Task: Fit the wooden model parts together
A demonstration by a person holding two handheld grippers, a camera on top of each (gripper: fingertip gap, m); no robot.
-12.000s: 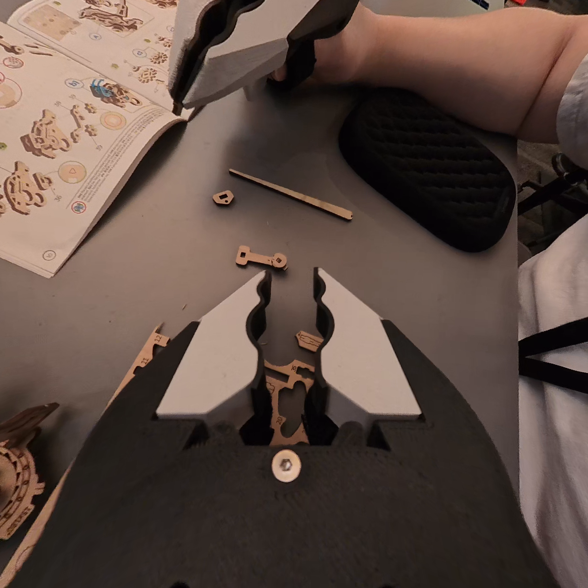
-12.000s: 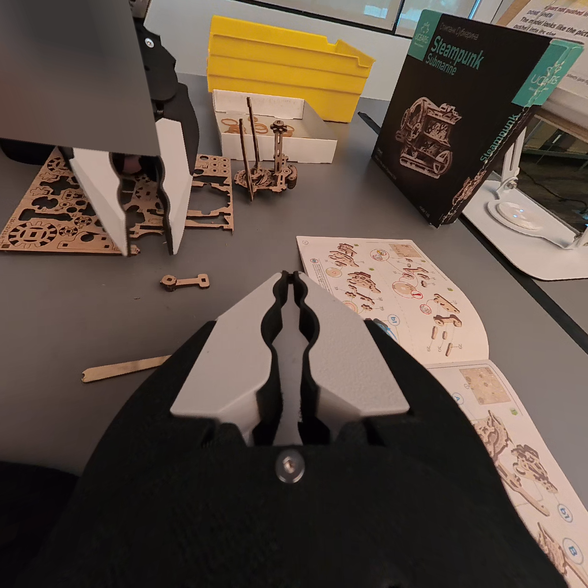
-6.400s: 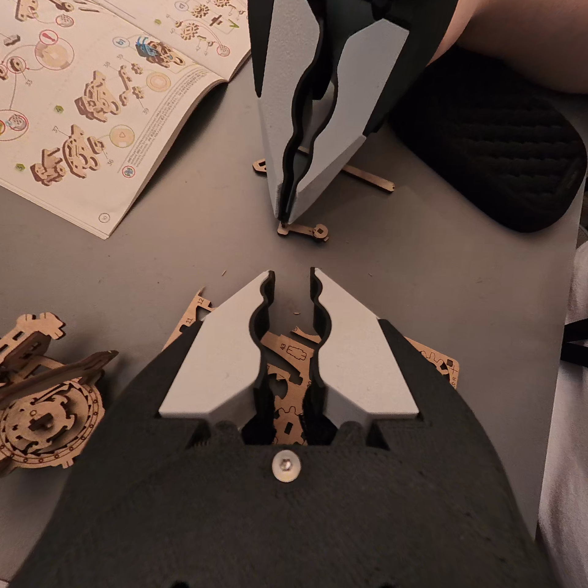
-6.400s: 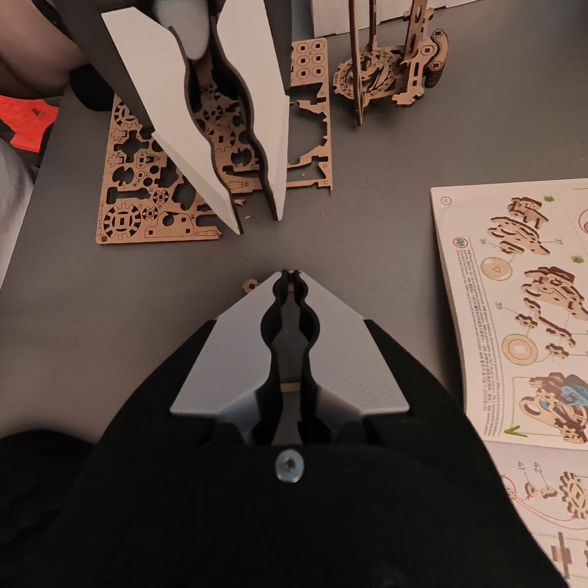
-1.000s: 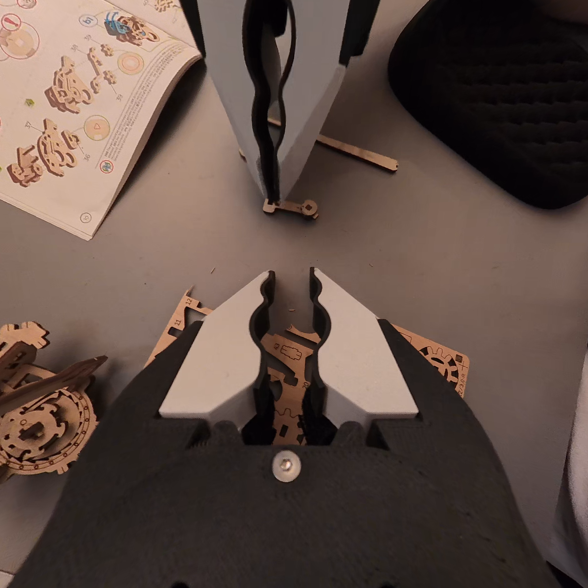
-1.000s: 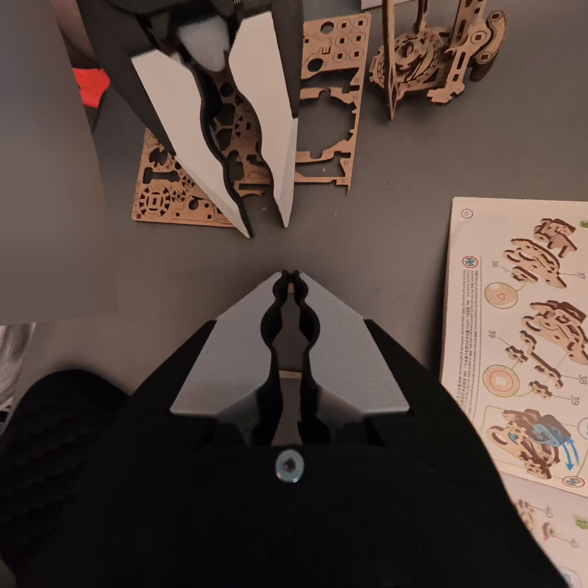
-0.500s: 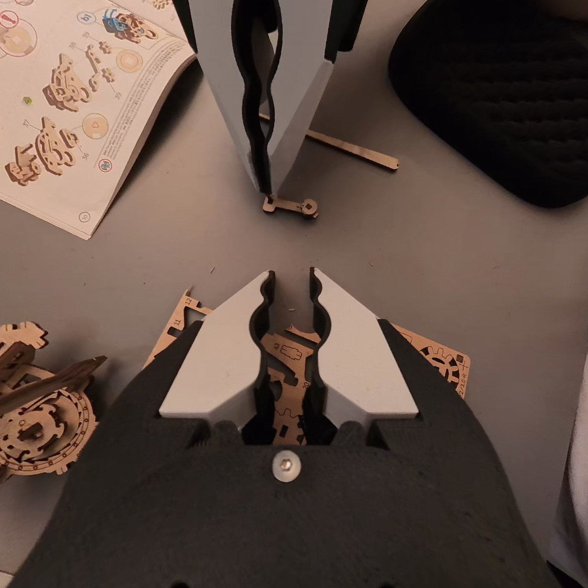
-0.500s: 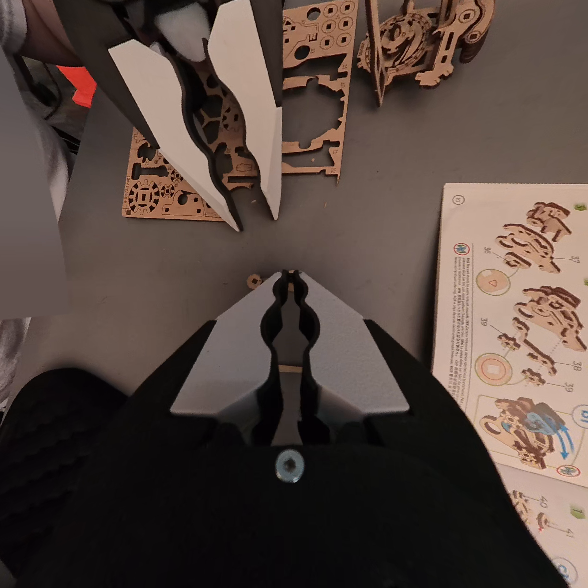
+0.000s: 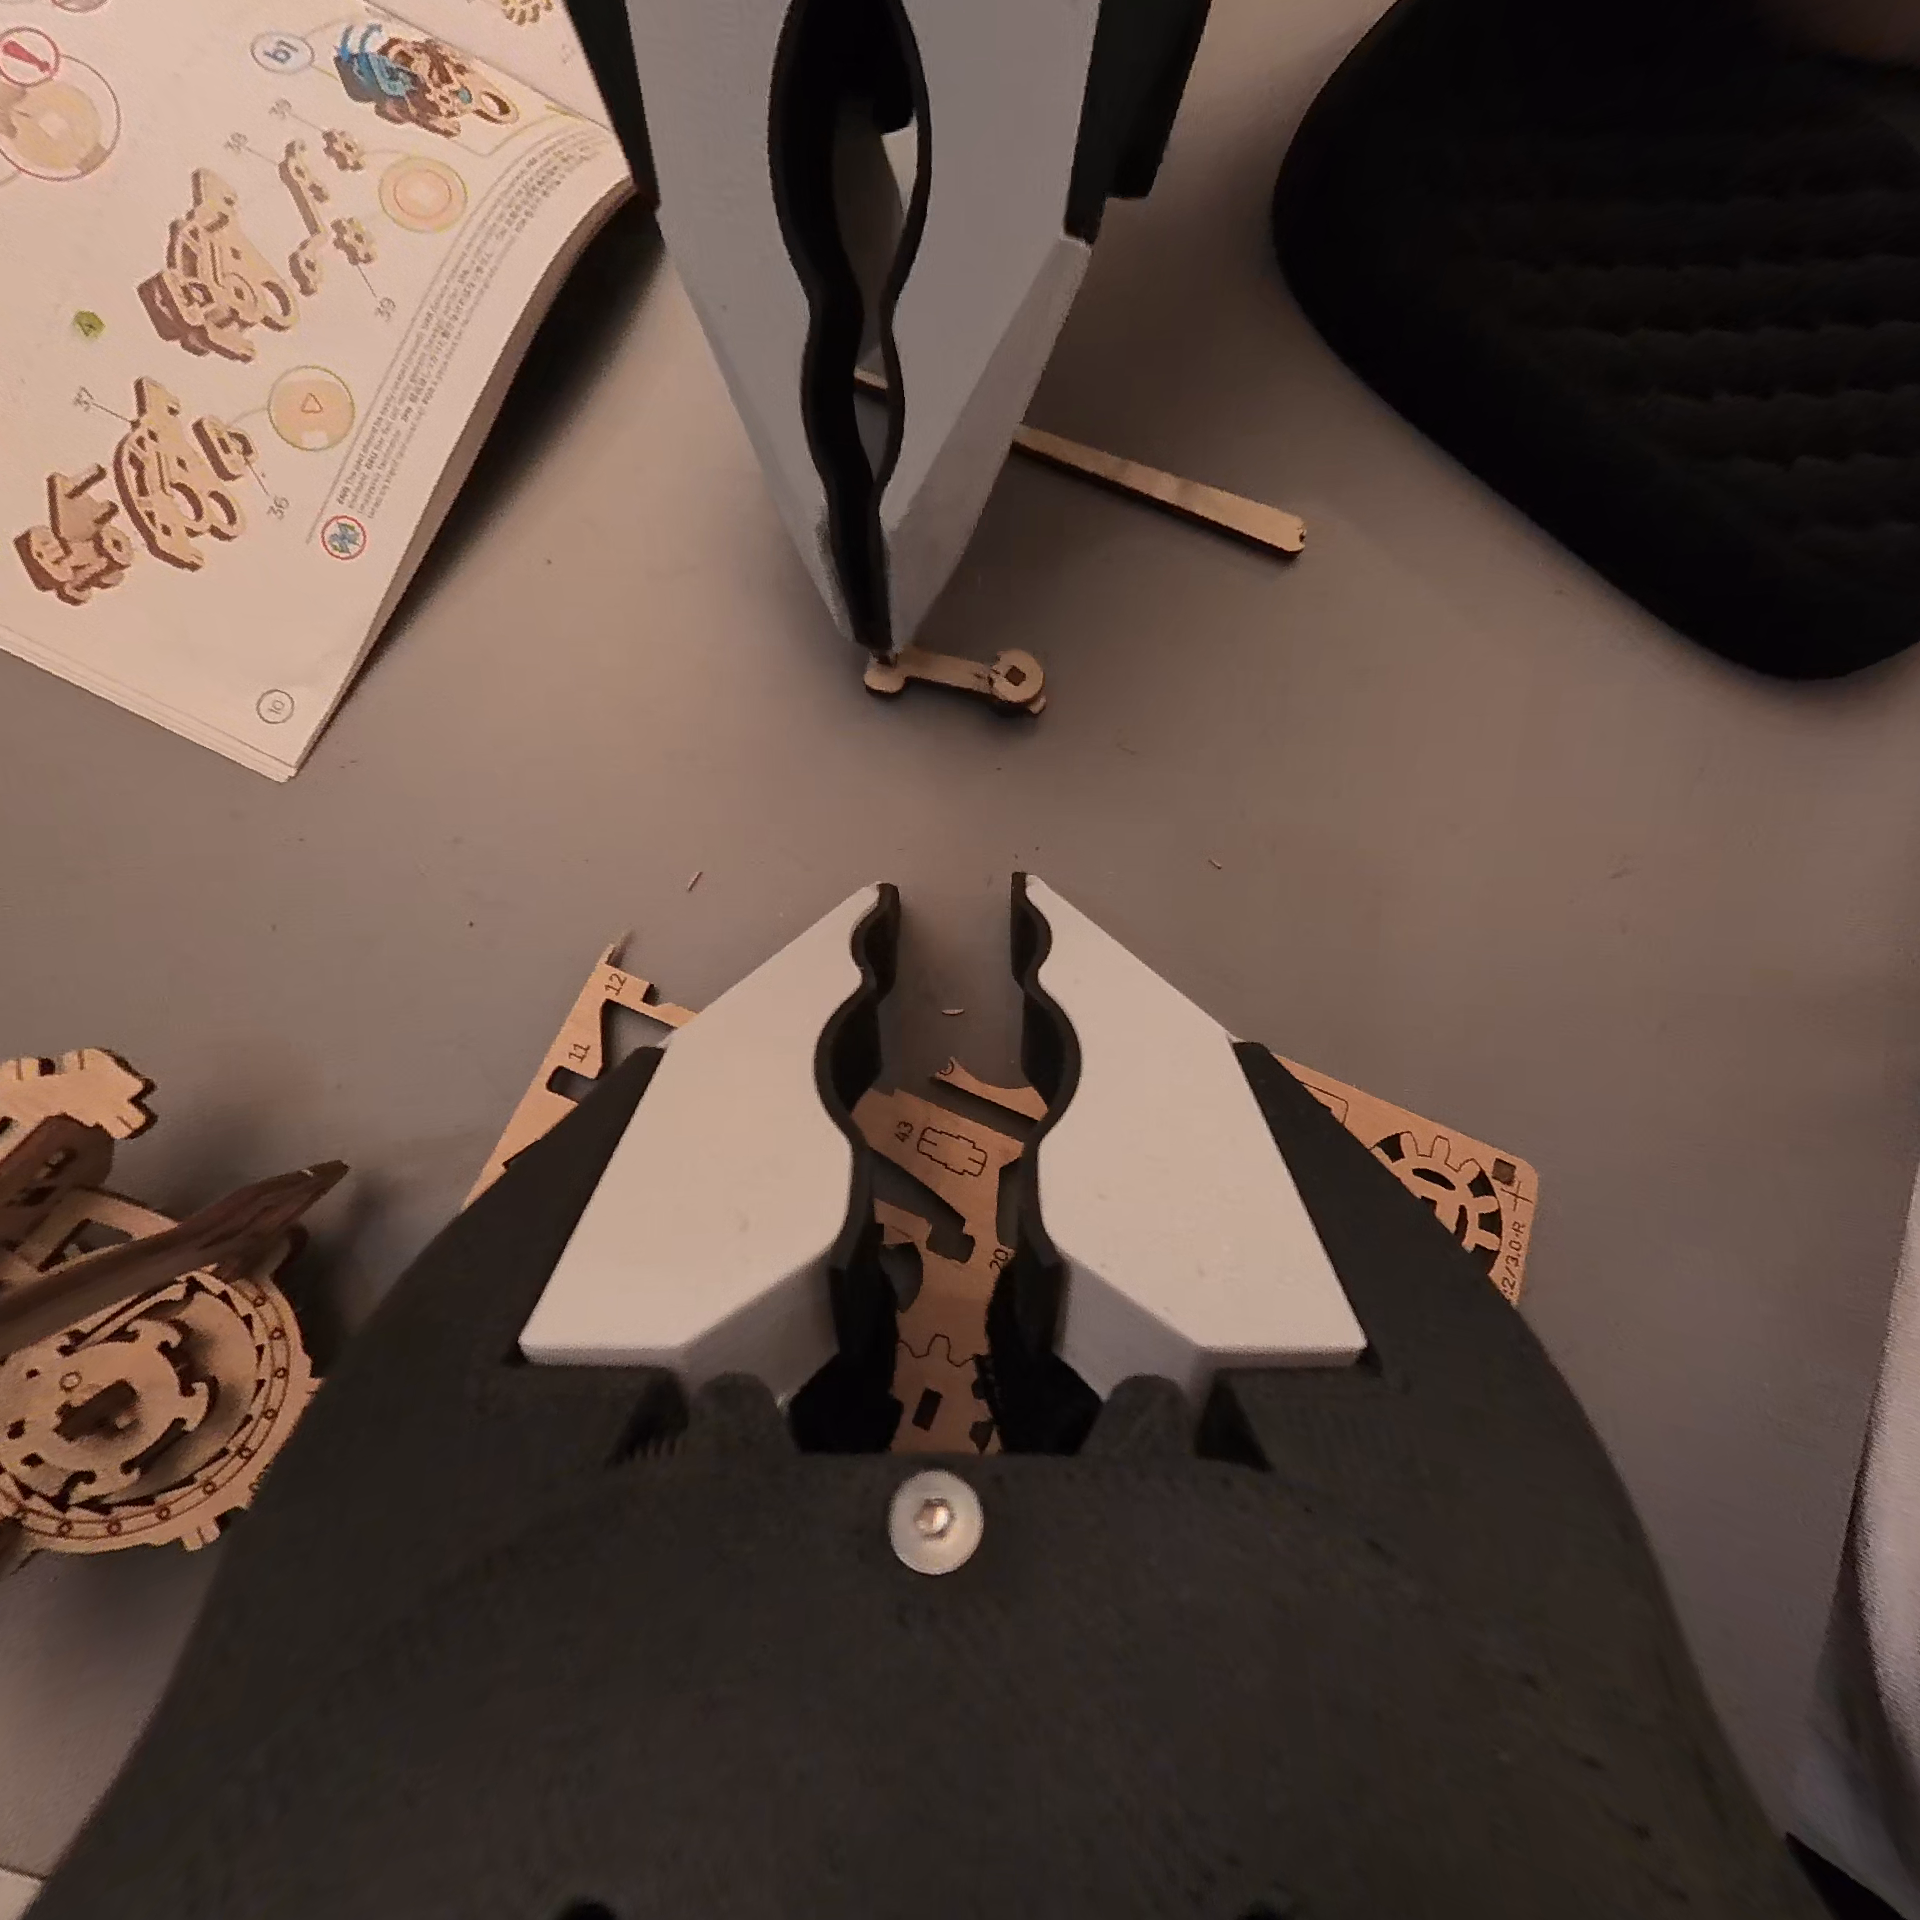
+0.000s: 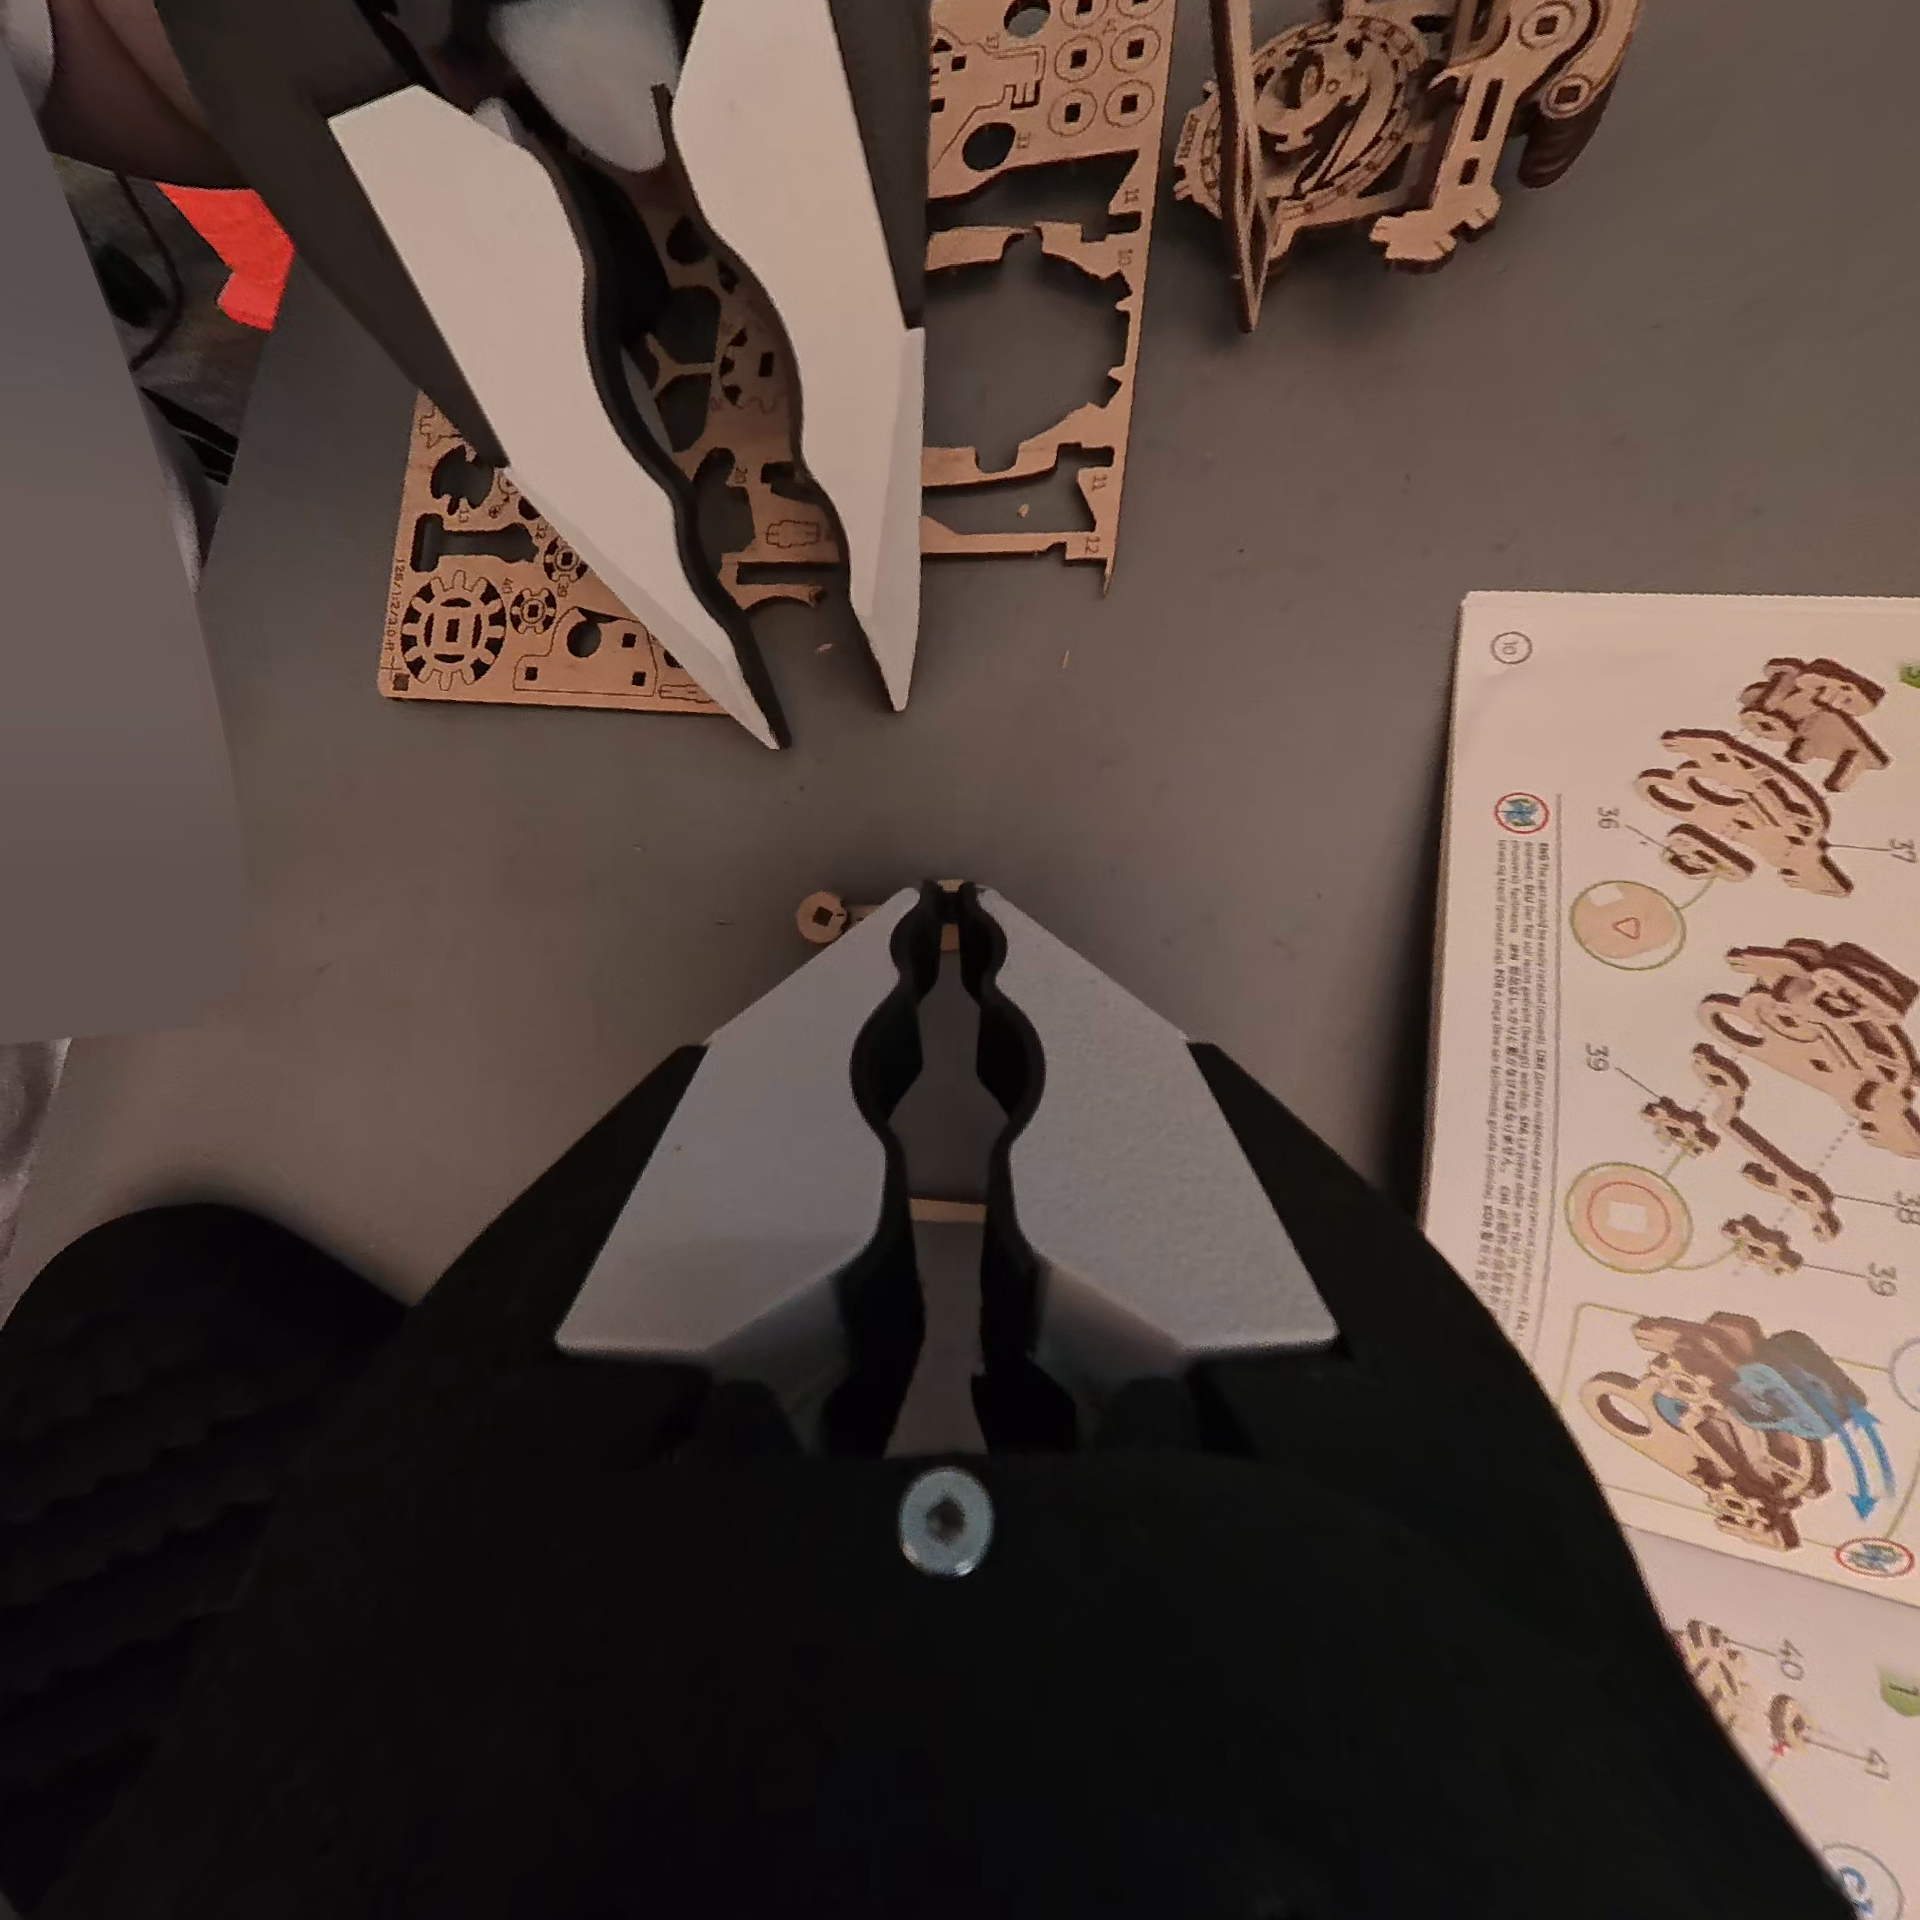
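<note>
A small wooden lever piece [image 9: 956, 681] lies flat on the grey table; its round end also shows in the right wrist view [image 10: 821, 920]. My right gripper [image 10: 945, 891] stands upright over it, seen across the table in the left wrist view [image 9: 878, 649]. Its jaws are closed and its tips pinch the piece's T-shaped end. My left gripper [image 9: 951, 891] is open and empty, and hovers over a laser-cut wooden parts sheet [image 9: 940, 1143]. It points towards the lever from a short way off and also shows in the right wrist view [image 10: 831, 722].
A thin wooden stick [image 9: 1153, 483] lies behind the right gripper. An open instruction booklet [image 9: 260, 312] lies at the far left, and a black padded rest [image 9: 1621, 312] at the far right. A partly built wooden model [image 9: 125, 1351] stands at my left; it also shows in the right wrist view [image 10: 1351, 156]. The left gripper's tips are roughly 5 cm from the right gripper's.
Twelve seconds ago the right gripper was up by the booklet; it has come down onto the lever's end. In the last second it only shifted slightly. The left gripper stays open over the sheet.
</note>
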